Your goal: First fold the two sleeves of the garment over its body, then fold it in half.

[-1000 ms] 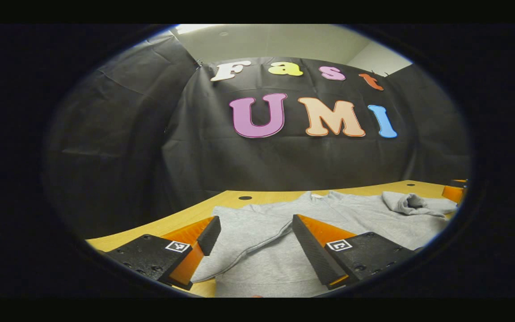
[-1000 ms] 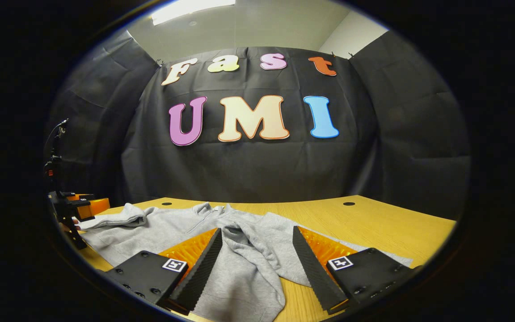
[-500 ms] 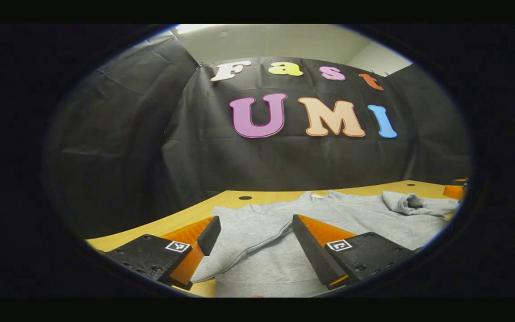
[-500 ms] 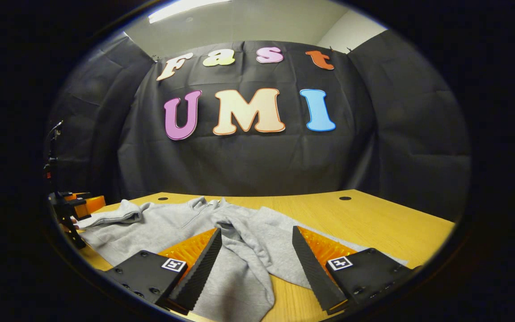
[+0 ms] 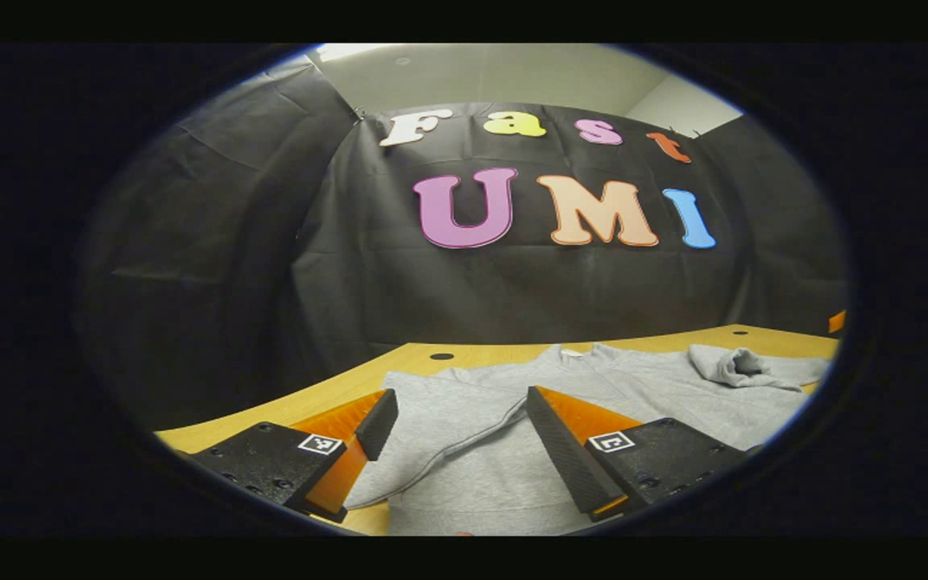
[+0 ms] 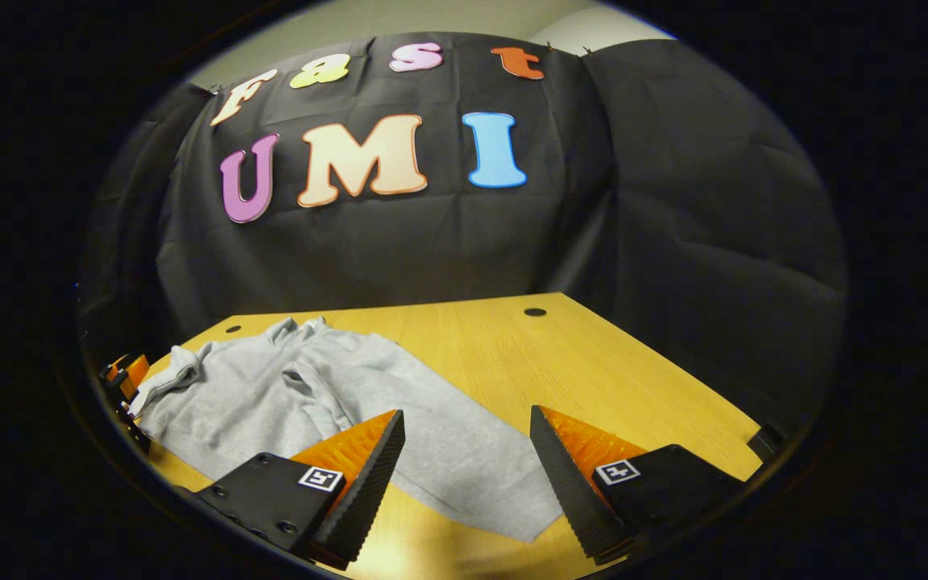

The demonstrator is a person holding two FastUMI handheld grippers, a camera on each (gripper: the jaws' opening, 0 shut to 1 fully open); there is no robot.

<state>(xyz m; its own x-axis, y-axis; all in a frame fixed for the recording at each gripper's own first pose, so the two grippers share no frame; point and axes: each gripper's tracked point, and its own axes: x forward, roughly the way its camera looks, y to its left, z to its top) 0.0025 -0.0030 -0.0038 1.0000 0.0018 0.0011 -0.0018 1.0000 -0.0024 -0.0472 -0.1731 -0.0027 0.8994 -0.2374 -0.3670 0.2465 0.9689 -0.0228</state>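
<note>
**Both grippers open over the grey garment, one sleeve near each**

The grey garment (image 5: 593,387) lies flat on the wooden worktop (image 6: 593,362), with its collar toward the black booth wall and its hem toward the person.

In the left gripper view, the left gripper (image 5: 456,427) hangs low over the near part of the garment. Its jaws stand wide apart and hold nothing. Between them runs the left sleeve (image 5: 440,427), which lies slantwise on the body from the shoulder down toward the near edge. To my eye it is already laid over the body. Farther off to the right, a bunched cuff (image 5: 742,366) rests on the cloth.

In the right gripper view, the right gripper (image 6: 464,451) is also open and empty. The garment (image 6: 254,395) lies ahead and to the left of it. One long strip of cloth, which I take for the right sleeve (image 6: 464,475), stretches outward from the body and its end reaches between the jaws, flat on the worktop. Its long axis runs from the far left to the near right. The other gripper shows small at the left edge.

I judge that the right gripper is the nearer one for this sleeve. It needs to come down on the sleeve end and carry it leftward over the body.

There are no containers here.
</note>
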